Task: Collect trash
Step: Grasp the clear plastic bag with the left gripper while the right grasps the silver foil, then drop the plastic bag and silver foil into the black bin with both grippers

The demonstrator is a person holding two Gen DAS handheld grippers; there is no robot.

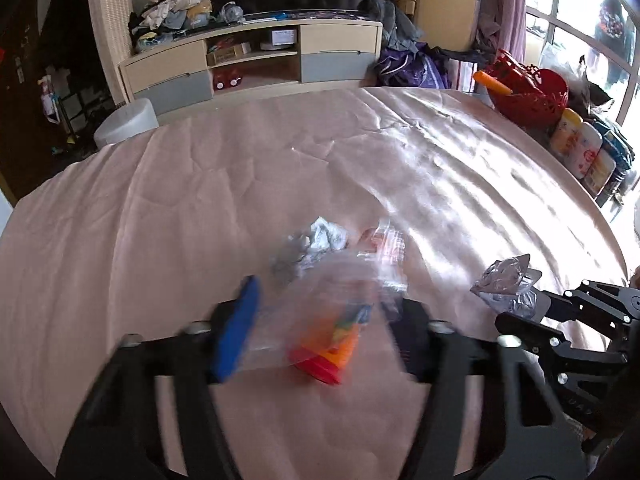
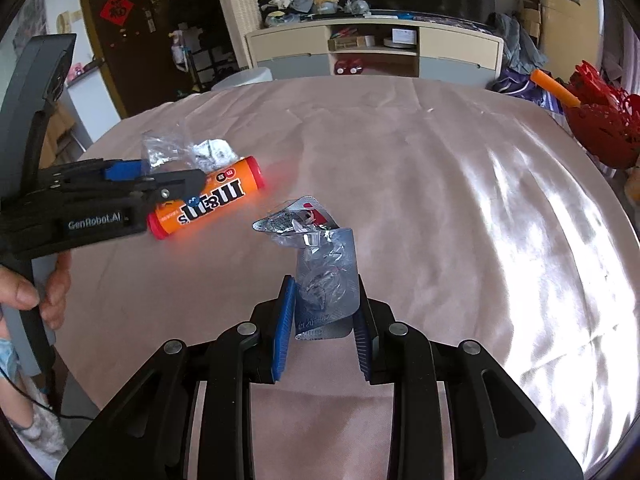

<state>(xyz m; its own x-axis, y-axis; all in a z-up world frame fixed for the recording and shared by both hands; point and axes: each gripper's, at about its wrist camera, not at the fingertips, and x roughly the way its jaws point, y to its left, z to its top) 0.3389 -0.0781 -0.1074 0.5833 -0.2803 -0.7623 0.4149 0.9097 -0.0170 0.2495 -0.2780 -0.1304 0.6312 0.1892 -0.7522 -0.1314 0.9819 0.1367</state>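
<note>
My right gripper [image 2: 323, 316] is shut on a crumpled silver blister pack [image 2: 320, 264] and holds it above the pink tablecloth [image 2: 400, 160]; the pack [image 1: 506, 284] and gripper [image 1: 536, 312] also show at the right of the left wrist view. My left gripper [image 1: 320, 320] is blurred, its jaws wide apart around a clear plastic bag [image 1: 320, 300] and an orange M&M's tube [image 1: 328, 352]. In the right wrist view the left gripper [image 2: 168, 184] sits over that tube [image 2: 208, 202] and the bag [image 2: 164, 152]. A crumpled foil wrapper [image 1: 324, 240] lies just beyond.
A red basket [image 1: 528, 92] with an orange item, and several bottles [image 1: 580, 148], stand at the table's right edge. A TV cabinet [image 1: 256, 56] and piled clothes stand beyond the table. A hand [image 2: 36, 292] holds the left gripper's handle.
</note>
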